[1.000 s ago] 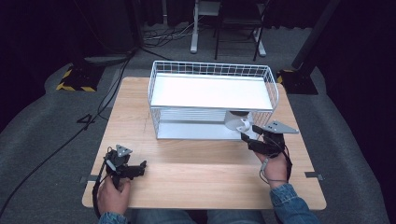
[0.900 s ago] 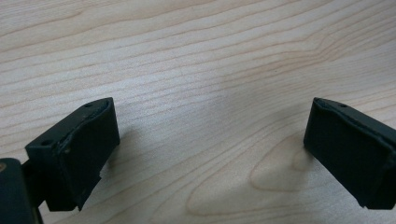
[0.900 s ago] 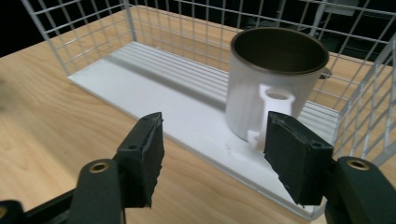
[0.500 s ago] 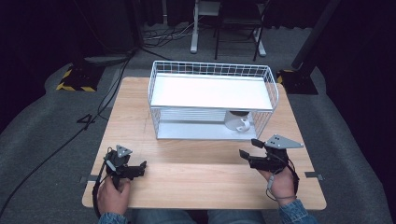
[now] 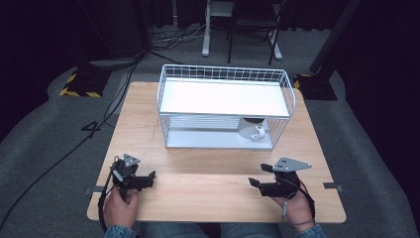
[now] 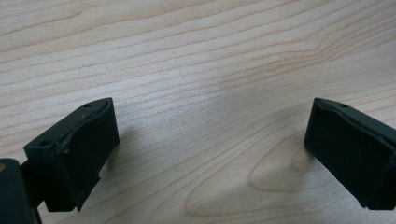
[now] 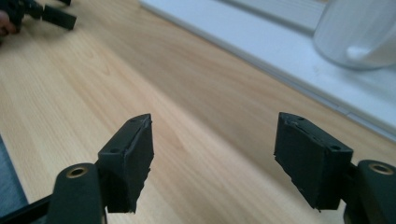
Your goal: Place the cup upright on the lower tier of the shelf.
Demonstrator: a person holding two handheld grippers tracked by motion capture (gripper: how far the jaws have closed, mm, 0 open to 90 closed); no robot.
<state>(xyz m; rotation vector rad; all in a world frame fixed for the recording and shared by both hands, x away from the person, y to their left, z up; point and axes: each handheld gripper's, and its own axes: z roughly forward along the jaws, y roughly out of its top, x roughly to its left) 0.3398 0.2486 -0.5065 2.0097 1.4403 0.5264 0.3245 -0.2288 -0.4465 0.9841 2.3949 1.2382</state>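
1. Two hand-held grippers sit near the front edge of the wooden counter (image 5: 148,124), well apart from each other, one per hand.
2. Left hand-held gripper (image 5: 148,177): front-left of the counter in the high view, held in the person's left hand (image 5: 120,207), jaws pointing right across the wood. Grey three-cornered plate on top.
3. Left gripper view: both black jaws stand wide apart over bare wood grain, nothing between them. Released, empty.
4. Wire basket rack (image 5: 225,74): white, two-level, standing at the middle-back of the counter. Upper shelf bare white; lower shelf holds the cup.
5. Cup (image 5: 251,130): silvery, on the lower shelf at its right end, inside the wire frame. Right gripper view shows it blurred at upper right (image 7: 359,32), on the white shelf base, well apart from the jaws.
6. Right hand-held gripper (image 5: 257,175): front-right of the counter, in the person's right hand (image 5: 297,210), jaws pointing left, in front of the rack's right end and clear of it.
7. Right jaws have just been opening; right gripper view shows them spread wide with only wood between. Released, holding nothing.
8. Far upper left of the right gripper view: the left hand-held gripper again, small and dark.
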